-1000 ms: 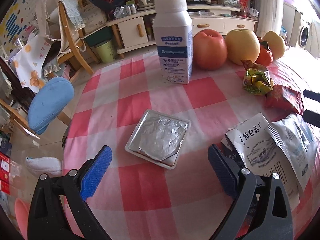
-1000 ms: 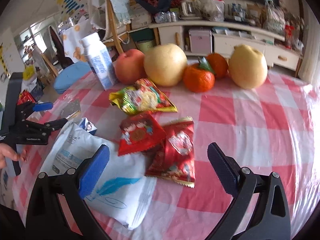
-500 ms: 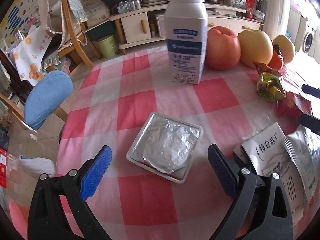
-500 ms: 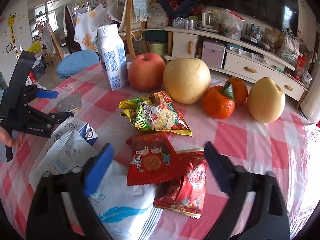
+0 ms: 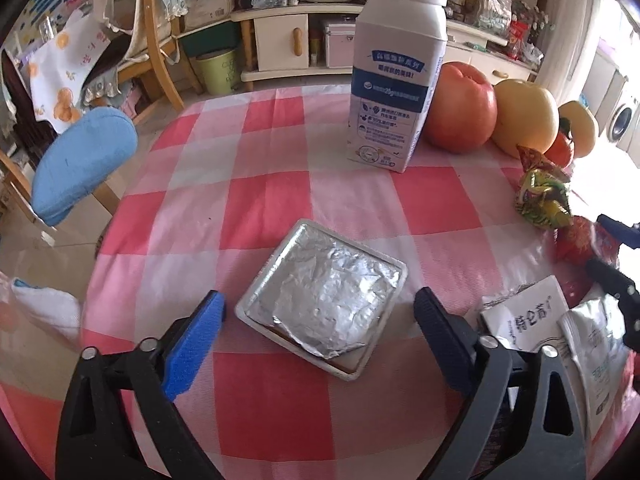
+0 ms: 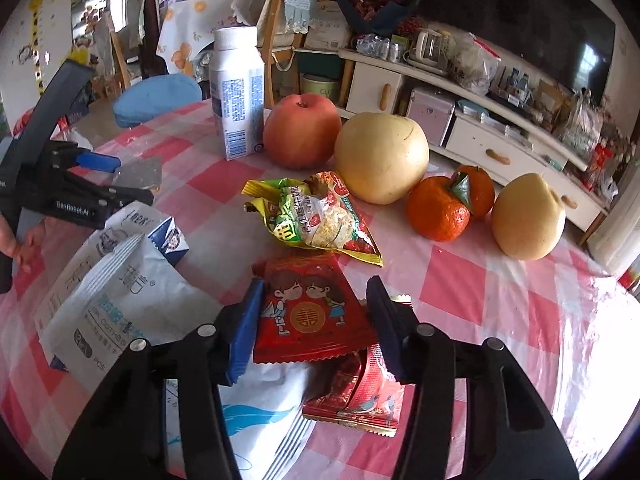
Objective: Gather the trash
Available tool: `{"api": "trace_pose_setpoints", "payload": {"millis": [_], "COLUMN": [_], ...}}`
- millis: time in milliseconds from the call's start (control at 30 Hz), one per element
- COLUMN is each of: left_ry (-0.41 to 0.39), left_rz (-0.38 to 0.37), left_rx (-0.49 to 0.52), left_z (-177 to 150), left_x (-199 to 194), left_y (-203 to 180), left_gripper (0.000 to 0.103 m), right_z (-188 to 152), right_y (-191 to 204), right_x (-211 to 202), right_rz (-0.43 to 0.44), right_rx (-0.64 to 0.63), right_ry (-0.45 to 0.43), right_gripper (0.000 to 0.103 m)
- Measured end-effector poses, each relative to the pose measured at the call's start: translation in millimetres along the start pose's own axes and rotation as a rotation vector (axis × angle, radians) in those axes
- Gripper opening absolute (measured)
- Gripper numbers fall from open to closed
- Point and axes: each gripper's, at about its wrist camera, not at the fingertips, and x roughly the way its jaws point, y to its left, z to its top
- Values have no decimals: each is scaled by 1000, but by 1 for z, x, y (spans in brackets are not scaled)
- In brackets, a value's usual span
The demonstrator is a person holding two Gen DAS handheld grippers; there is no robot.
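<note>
1. Right gripper (image 6: 316, 320): jaws part closed, blue pads flanking the near red wrapper (image 6: 310, 316) on both sides. Pads look to be at its edges; cannot confirm a firm pinch.
2. Just below and right of the right gripper tips: second red wrapper (image 6: 360, 396), partly under the first one, lying on the table.
3. Left of the right gripper: white pouch (image 6: 120, 312) lying flat, overlapping a crushed white carton (image 6: 160, 232) beyond it.
4. Ahead of the right gripper: yellow-green snack bag (image 6: 316, 216), crumpled, touching the far corner of the near red wrapper.
5. Further ahead: apple (image 6: 302, 136), large pear (image 6: 380, 156), two oranges (image 6: 440, 208), small pear (image 6: 528, 220) in a row; milk bottle (image 6: 236, 92) upright, left of the apple.
6. Left gripper (image 5: 320, 332): jaws spread wide, holding nothing. Foil-lidded tray (image 5: 324, 300) sits between the pads, touching neither; near edge roughly level with the tips.
7. Right of the left gripper: the carton (image 5: 524, 320) and pouch (image 5: 596, 340), beside the right finger.
8. Ahead of the left gripper: milk bottle (image 5: 392, 72) upright on the checked tablecloth (image 5: 272, 200), well apart from the tray; apple (image 5: 460, 108) touching or just beside its right.
9. Far right of the left gripper: snack bag (image 5: 540, 196), with the right gripper's tips near it at the frame edge.
10. Past the table edge, left: blue chair seat (image 5: 84, 160).
</note>
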Motion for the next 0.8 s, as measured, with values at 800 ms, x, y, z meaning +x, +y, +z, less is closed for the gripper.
{"api": "trace_pose_setpoints", "payload": {"millis": [800], "left_ry": [-8], "left_rz": [-80], "left_rx": [-6], "left_z": [-29], "left_x": [-40], "left_y": [-40], "left_gripper": [67], "right_z": [-15], "right_y": [-17], "right_x": [-49], "right_rz": [19], "right_rx": [123], "right_ry": [-67], "right_gripper": [52]}}
